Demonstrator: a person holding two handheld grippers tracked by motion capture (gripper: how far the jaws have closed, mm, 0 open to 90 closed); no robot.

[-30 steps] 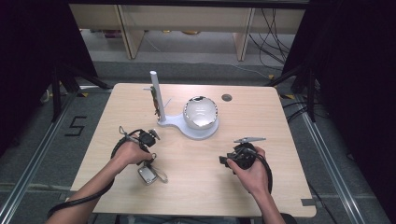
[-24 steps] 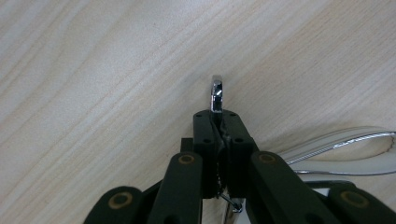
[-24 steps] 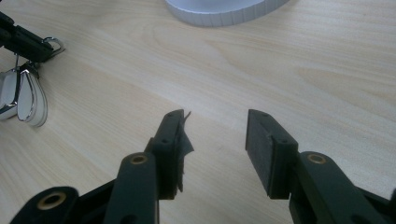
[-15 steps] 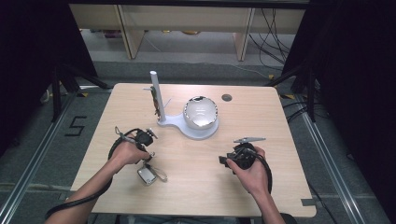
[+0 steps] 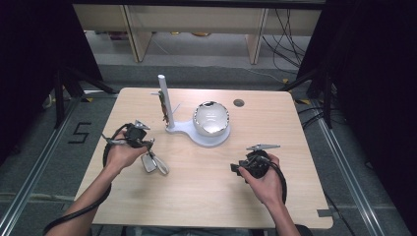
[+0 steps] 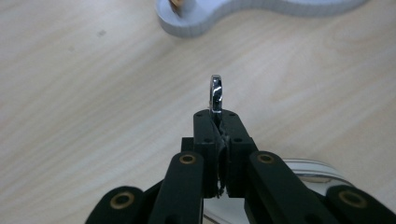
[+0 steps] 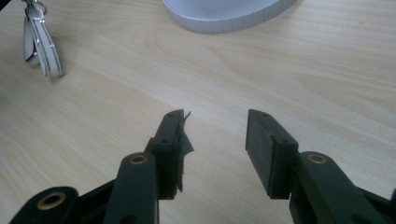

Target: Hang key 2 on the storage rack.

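My left gripper (image 6: 215,114) is shut on the metal ring (image 6: 215,92) of a key bunch, and the ring's top sticks out above the pinched pads. In the high view the left gripper (image 5: 146,150) is at the table's left, with the silver-and-white key fob (image 5: 155,163) hanging below it, just over the wood. The fob also lies at the top left of the right gripper view (image 7: 39,39). My right gripper (image 7: 215,121) stands open over bare wood with nothing between its jaws; from above the right gripper (image 5: 241,169) is at the front right.
A white stand (image 5: 196,135) with an upright post (image 5: 164,101) and a shiny dome (image 5: 211,118) sits mid-table, and its base edge (image 6: 196,23) lies just beyond the held ring. A small dark item (image 5: 162,105) hangs on the post. A round grommet (image 5: 239,103) is near the far edge.
My left hand has moved left and away from the front edge, rising a little, and the key bunch has come along with it. The right hand has stayed put.
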